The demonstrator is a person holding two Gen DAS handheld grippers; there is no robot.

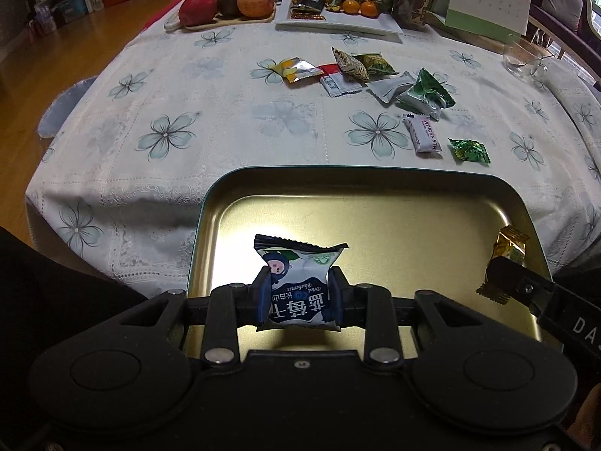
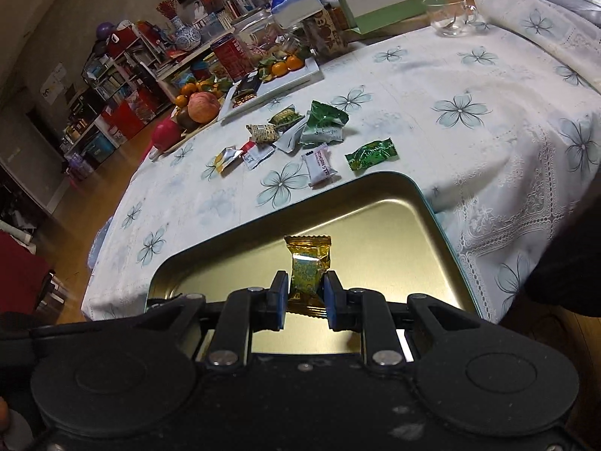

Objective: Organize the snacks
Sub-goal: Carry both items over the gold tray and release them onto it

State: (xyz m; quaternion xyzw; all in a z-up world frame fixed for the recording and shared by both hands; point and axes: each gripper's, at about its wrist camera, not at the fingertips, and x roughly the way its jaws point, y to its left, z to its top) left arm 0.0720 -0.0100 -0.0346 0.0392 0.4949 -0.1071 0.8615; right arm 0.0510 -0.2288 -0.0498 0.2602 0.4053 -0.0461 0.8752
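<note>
Both tools hang over a gold tin tray (image 1: 375, 203) at the near edge of the table. On the left, the left gripper (image 1: 299, 297) is clamped on a blue and white snack pack (image 1: 298, 282). Its blue pads squeeze the pack from both sides, and the pack sticks up over the bare tray floor, near the tray's left wall. On the right, the right gripper (image 2: 305, 297) is pinched tight on a gold candy (image 2: 308, 268). That candy is up in the air over the right part of the tray, close to its right rim.

Between the two held snacks the tray floor is bare and shiny.

Past the far rim of the tray lies the white flower tablecloth (image 1: 188, 112). Its left half is wide and flat. More to the right lies a loose bunch of snacks (image 1: 360, 71), then a white bar (image 1: 422, 131) and a green candy (image 1: 469, 150) just beyond the tray's far right corner. Far back stand a fruit board (image 1: 229, 3) and a white plate (image 1: 338, 24).
</note>
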